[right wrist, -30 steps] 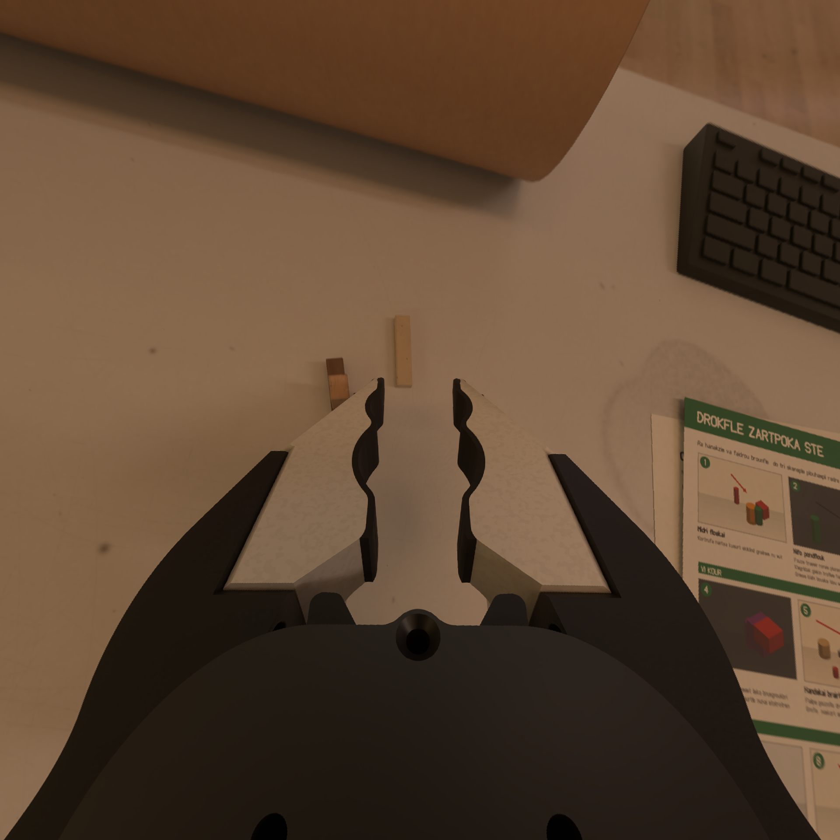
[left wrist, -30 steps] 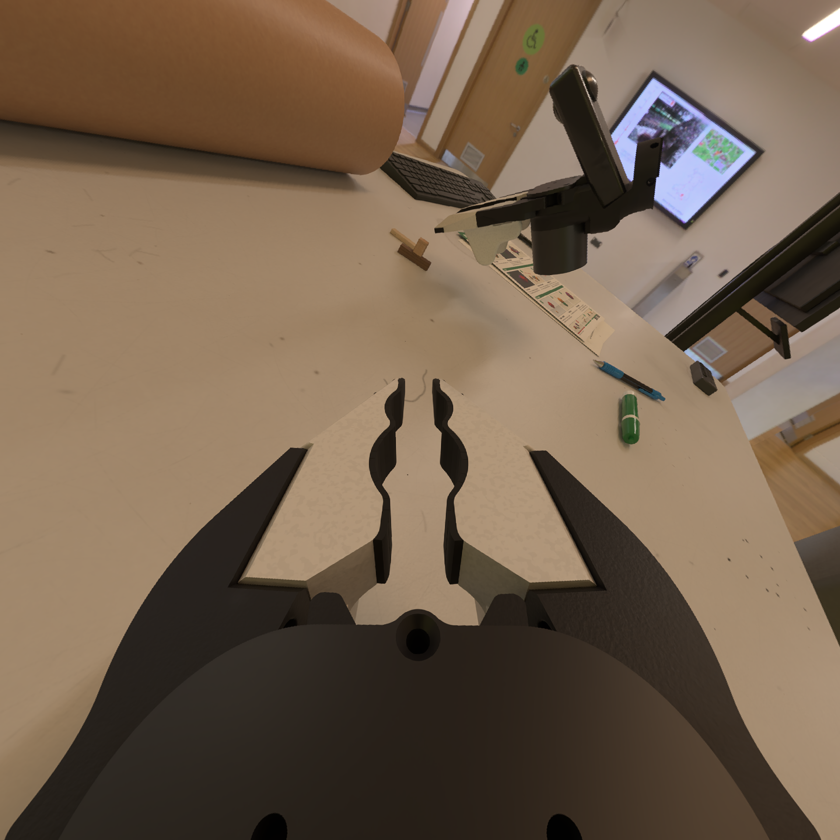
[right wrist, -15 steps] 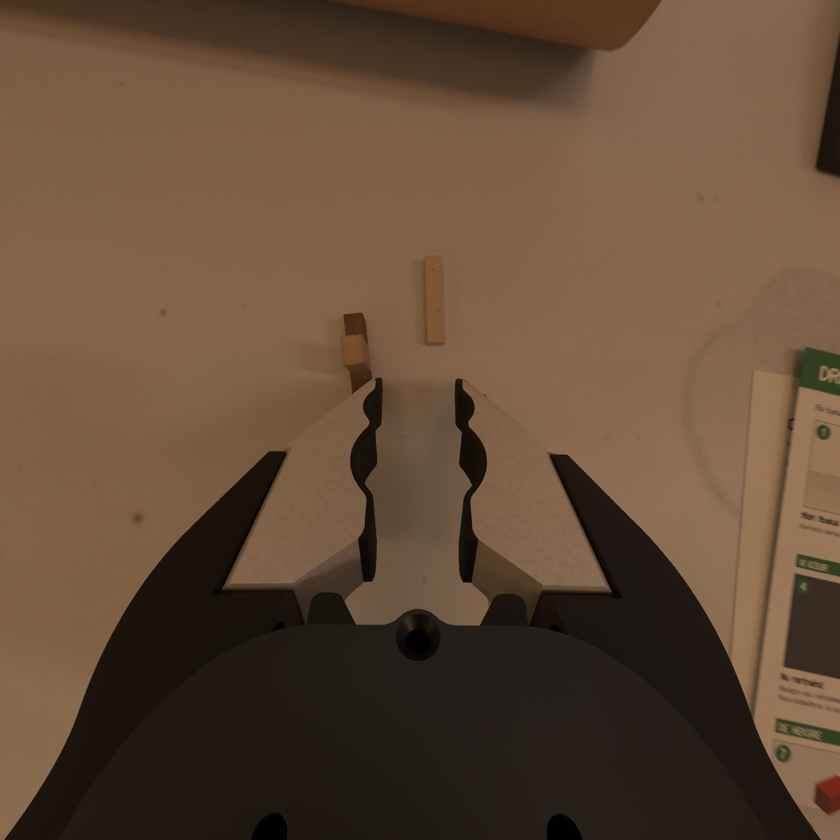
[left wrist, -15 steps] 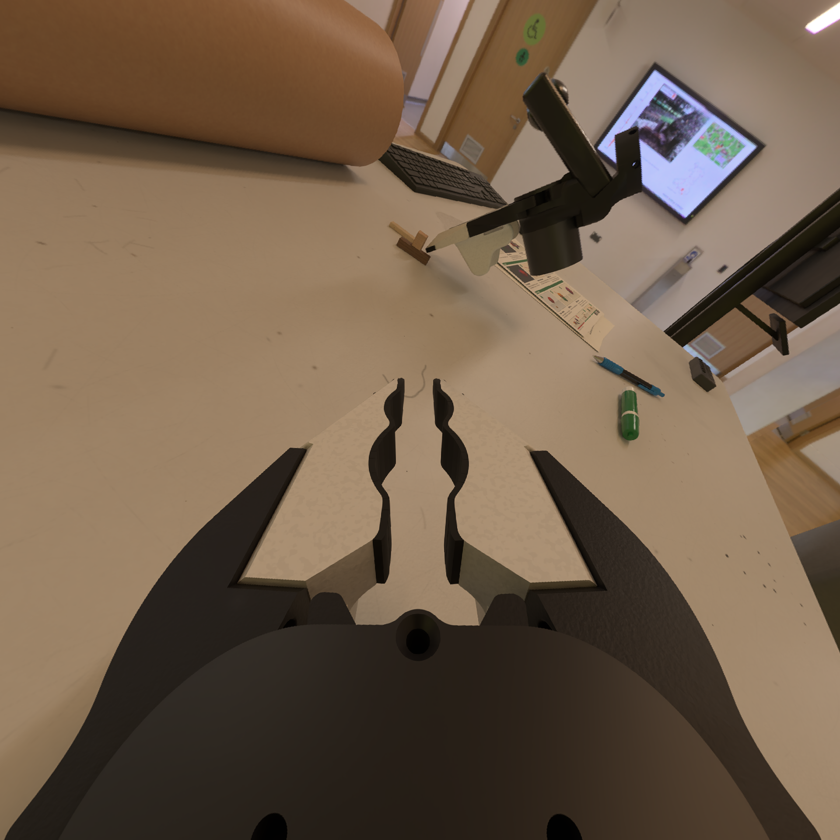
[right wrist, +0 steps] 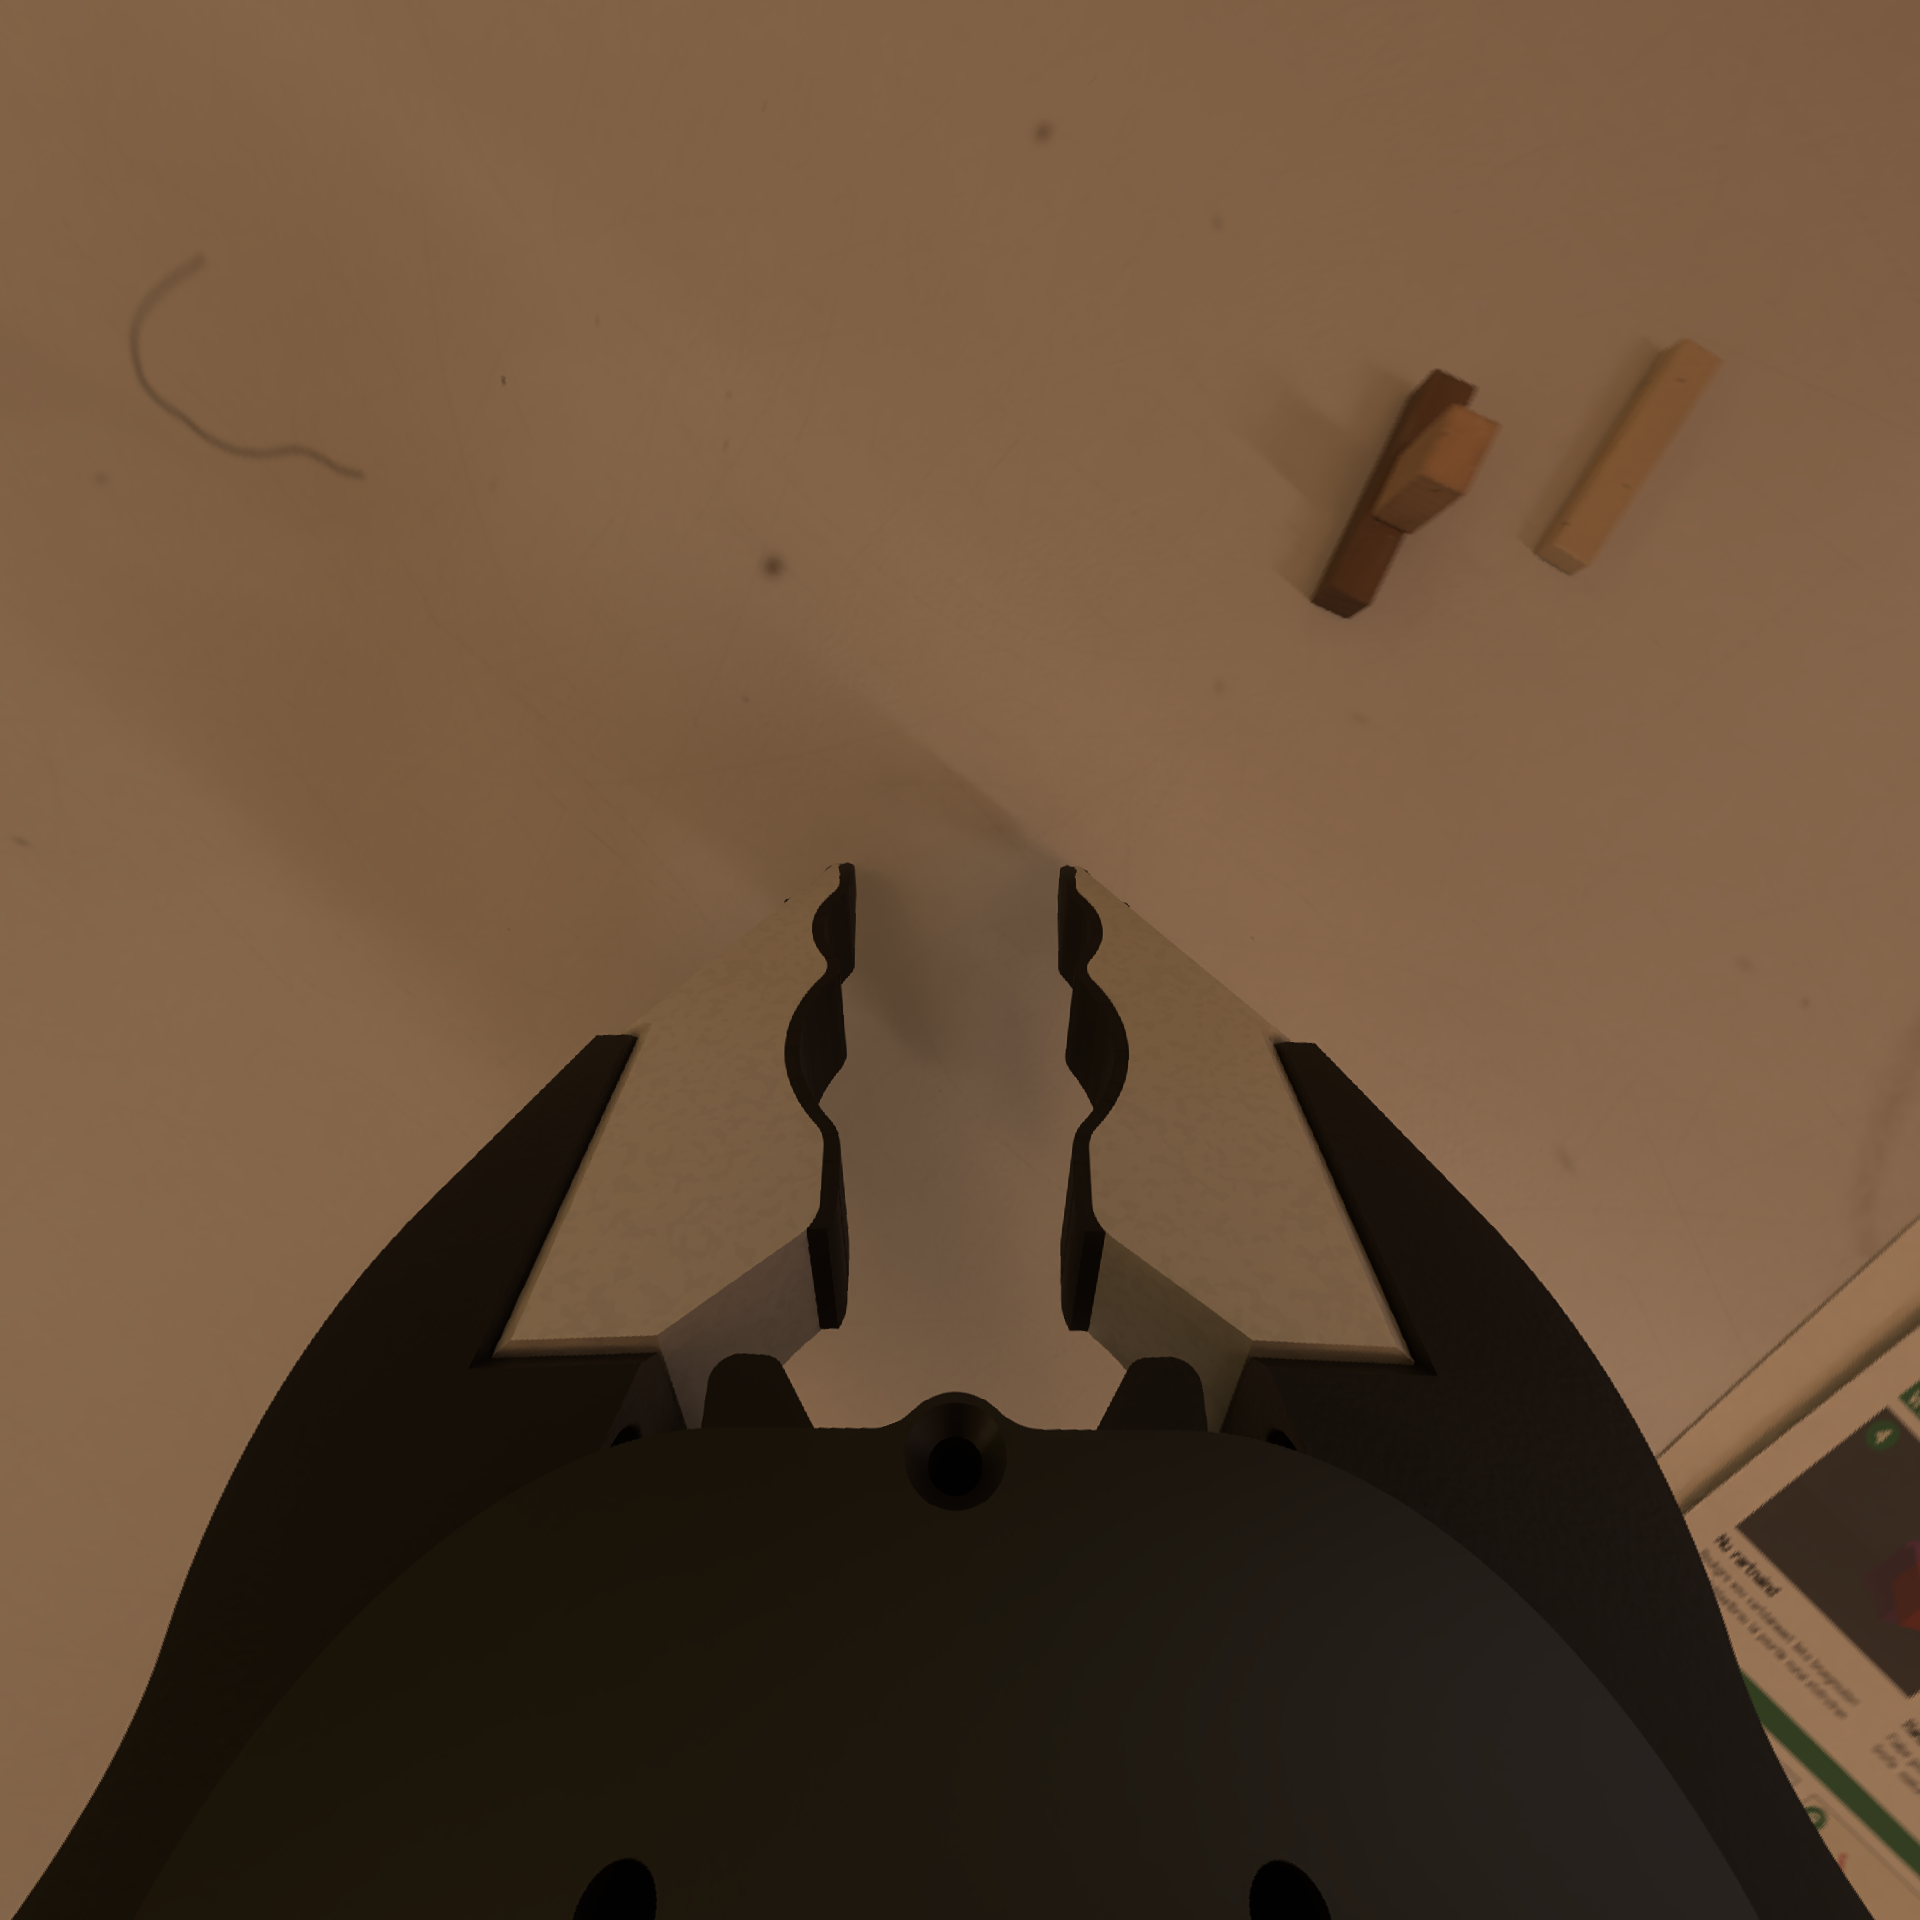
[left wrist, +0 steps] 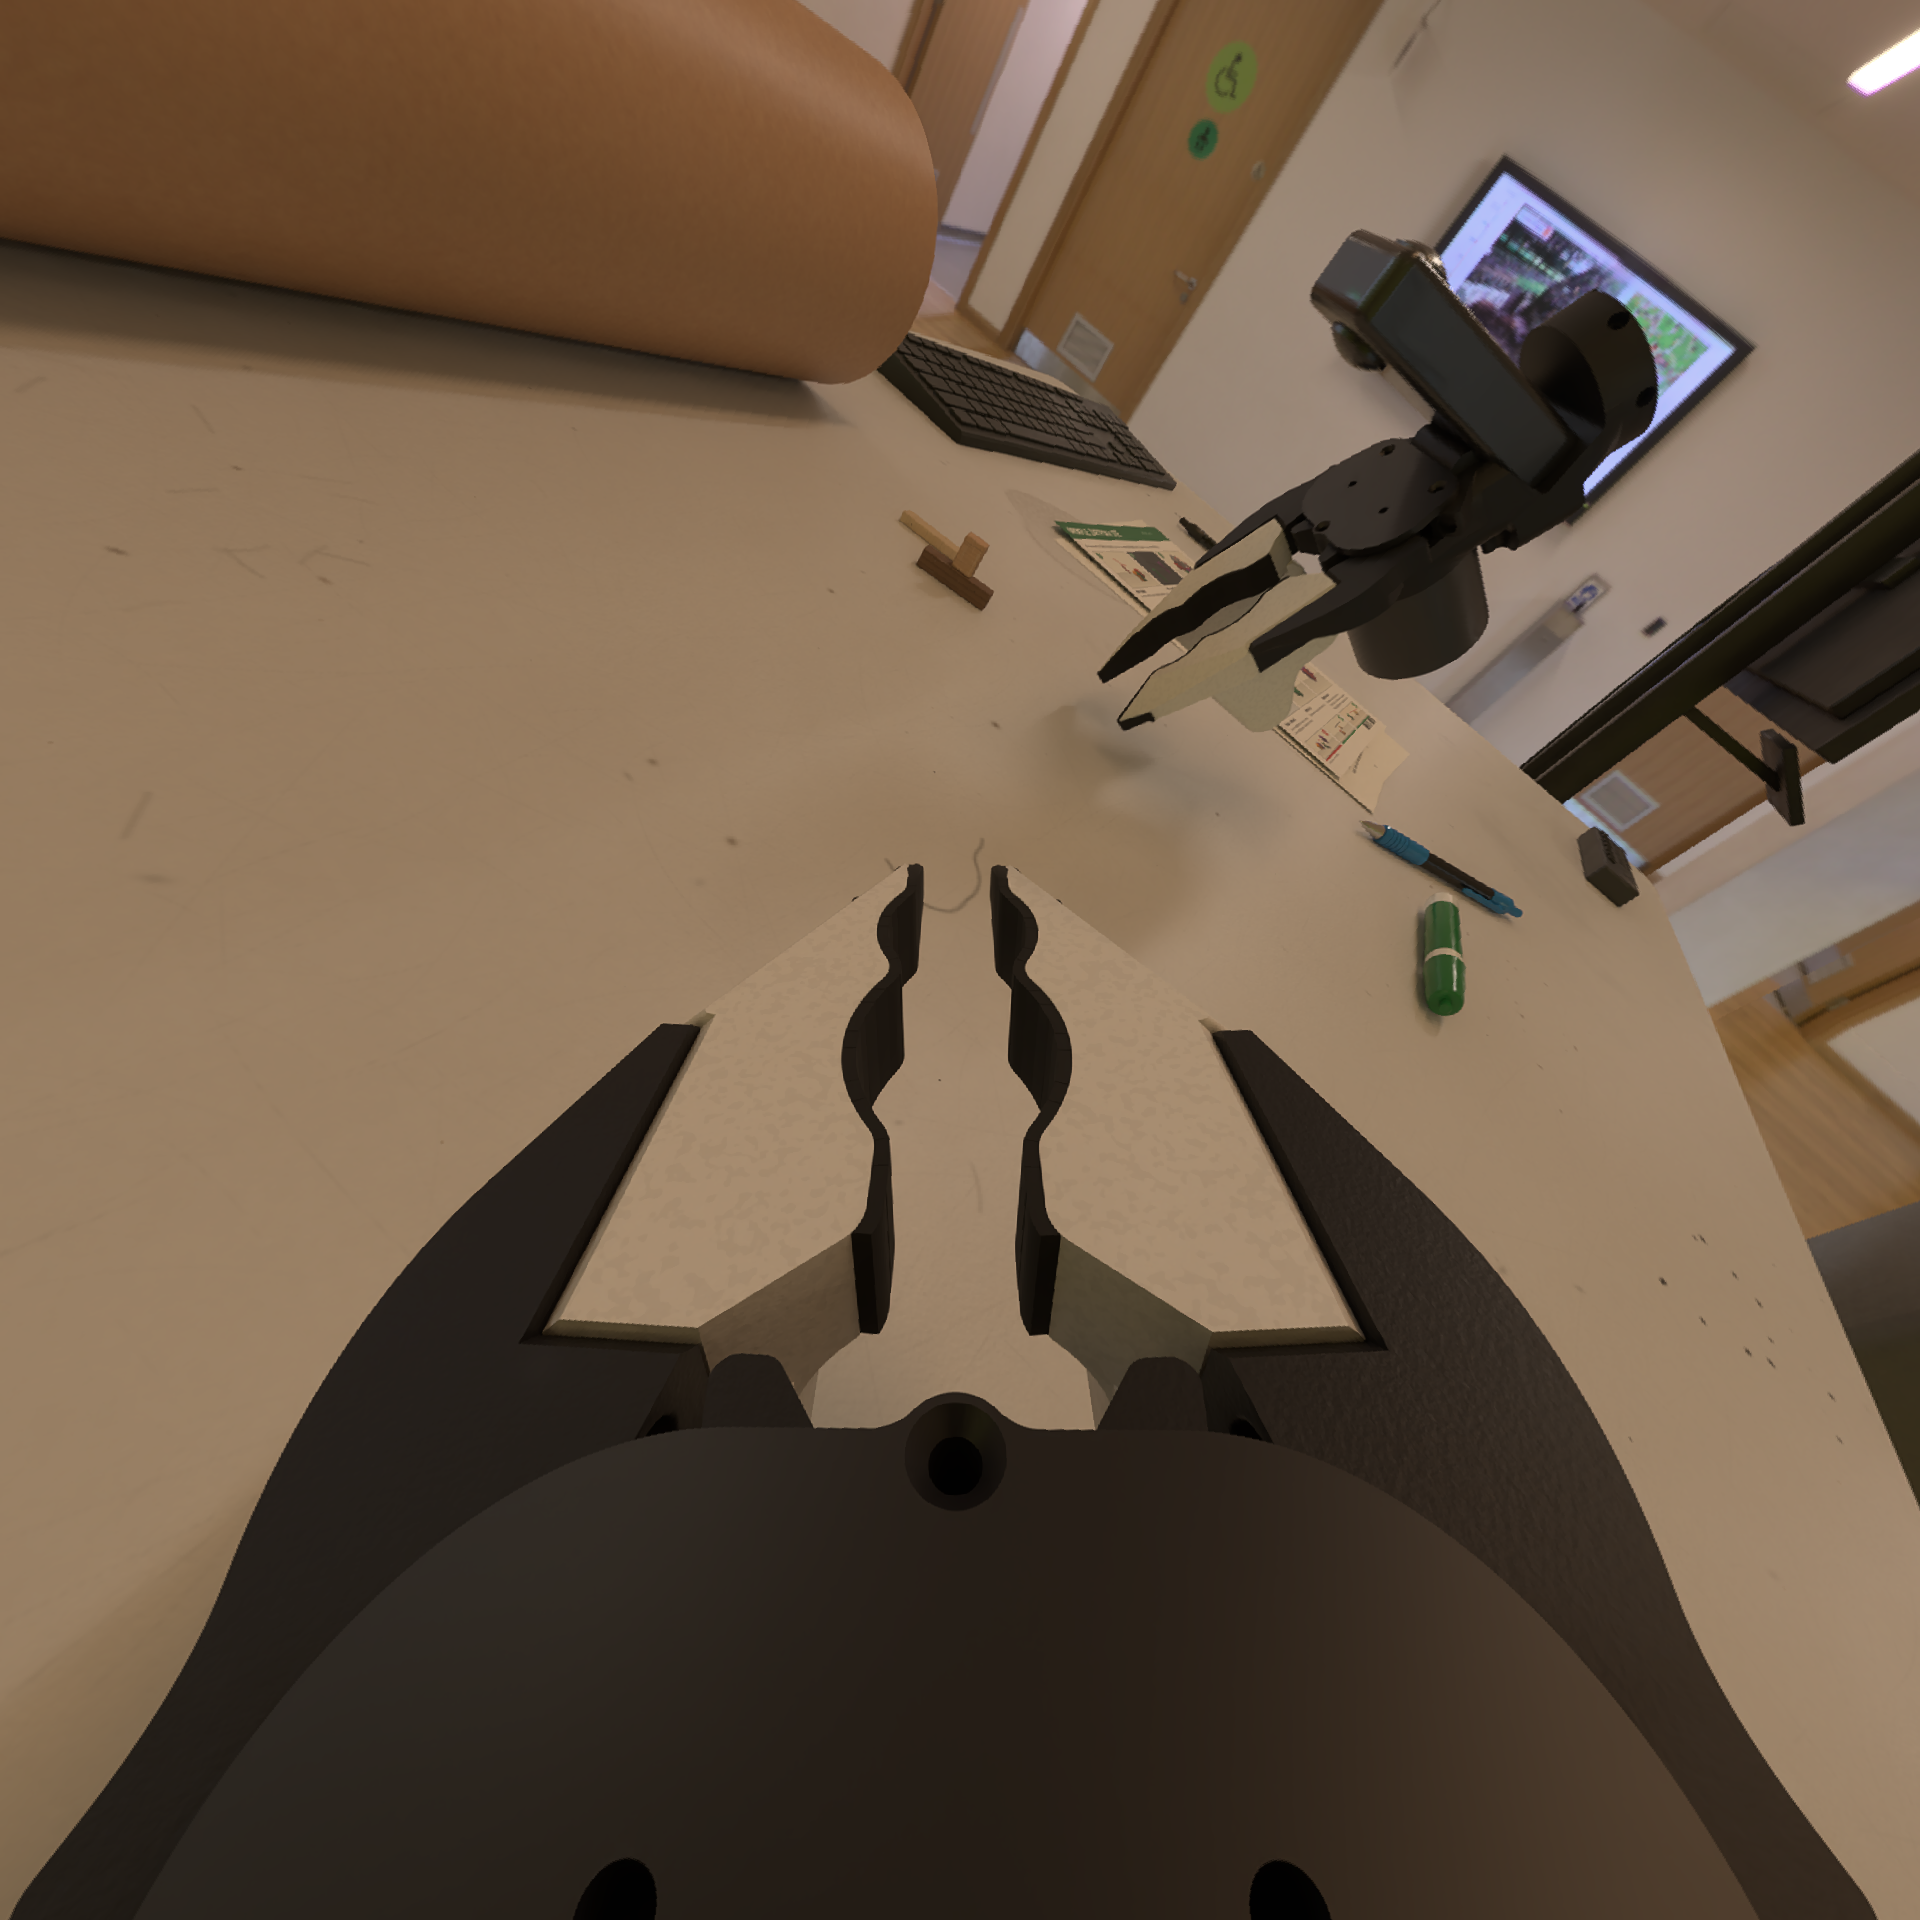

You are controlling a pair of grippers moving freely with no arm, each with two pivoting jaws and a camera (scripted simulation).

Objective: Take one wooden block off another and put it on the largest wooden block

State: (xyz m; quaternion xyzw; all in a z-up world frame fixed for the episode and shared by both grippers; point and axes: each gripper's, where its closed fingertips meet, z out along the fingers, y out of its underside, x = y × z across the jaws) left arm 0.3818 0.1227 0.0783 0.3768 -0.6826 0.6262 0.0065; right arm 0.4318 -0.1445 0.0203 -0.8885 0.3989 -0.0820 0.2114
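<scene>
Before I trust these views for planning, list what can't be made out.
- Dark brown wooden block: right wrist view, its middle hidden under the small tan wooden block.
- Green-and-white printed sheet: right wrist view, cut by the edge.
- Black keyboard: left wrist view, keys too small.

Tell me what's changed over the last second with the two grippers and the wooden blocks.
The right gripper swung away from the blocks, back toward the table's near side, and turned; its jaws opened wider, holding nothing. The small light wooden block still sits on the dark brown wooden block, with the long pale wooden bar beside them. The left gripper stayed put, slightly open.
</scene>
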